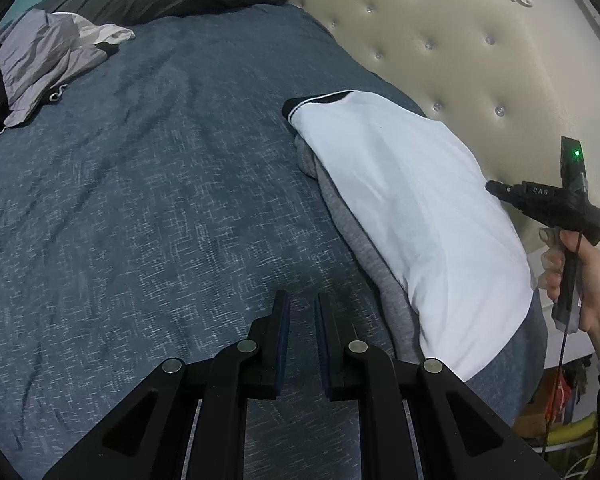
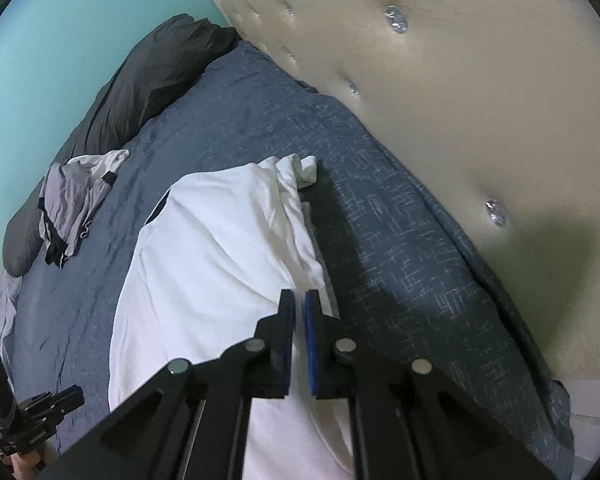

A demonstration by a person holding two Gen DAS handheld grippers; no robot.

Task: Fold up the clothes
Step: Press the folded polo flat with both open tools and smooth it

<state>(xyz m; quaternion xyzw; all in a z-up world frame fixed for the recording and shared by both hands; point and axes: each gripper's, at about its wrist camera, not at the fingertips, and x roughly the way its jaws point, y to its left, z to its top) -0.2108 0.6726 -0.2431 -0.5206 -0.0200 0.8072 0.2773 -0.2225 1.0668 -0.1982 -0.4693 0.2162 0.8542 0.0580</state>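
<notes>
white shirt [image 2: 204, 264]: near end hidden behind the right gripper's arms and cut by the lower edge in the right wrist view.
grey garment [image 1: 356, 240]: mostly covered by the white shirt; only one edge shows.
crumpled grey clothes [image 1: 40, 64]: cut by the left edge; what kind of garment cannot be told.
hand [image 1: 584, 280]: only fingers and part of a sleeve show at the right rim.
clutter beyond the bed [image 1: 564, 408]: too small and distorted to tell.
headboard [image 2: 460, 80]: blurred close up.
</notes>
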